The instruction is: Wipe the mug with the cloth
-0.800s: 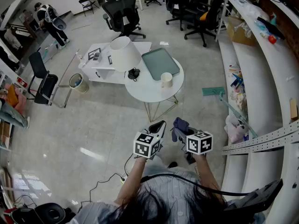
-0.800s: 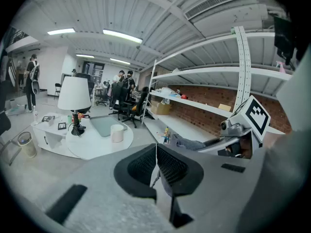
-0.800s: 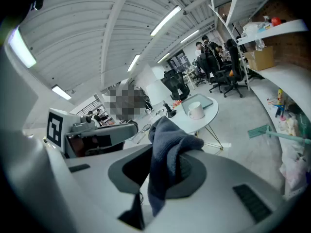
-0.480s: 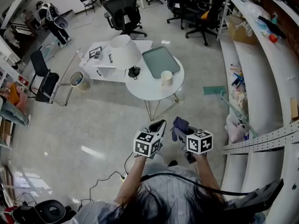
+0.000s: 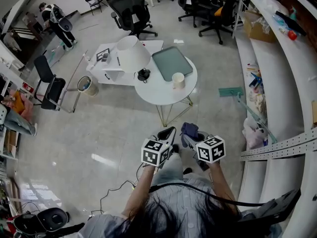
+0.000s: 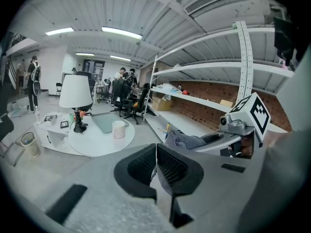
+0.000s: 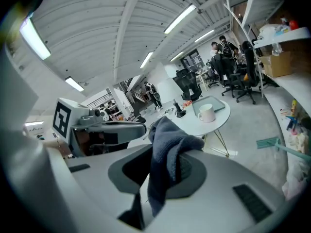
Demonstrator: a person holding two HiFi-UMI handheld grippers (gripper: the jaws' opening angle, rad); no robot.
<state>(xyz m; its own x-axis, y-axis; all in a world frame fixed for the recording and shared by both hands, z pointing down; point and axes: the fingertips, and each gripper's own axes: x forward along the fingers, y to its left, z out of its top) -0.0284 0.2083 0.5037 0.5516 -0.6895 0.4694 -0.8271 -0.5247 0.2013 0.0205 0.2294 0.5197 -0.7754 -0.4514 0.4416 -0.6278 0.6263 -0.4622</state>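
mug on the round table, cloth pinched in the right gripper, both grippers well apart from it

the pale mug stands upright near the right edge of the white round table in the upper middle of the head view, just beside a grey-green tray, with a white lamp further left. low in that frame the person holds both grippers out over the floor, well apart from the table. the right gripper has its jaws clamped on the blue-grey cloth, which bunches up above the jaws and hangs down between them. the left gripper sits just beside it, jaws pressed together with nothing between them. both gripper views show the mug far ahead on the table.
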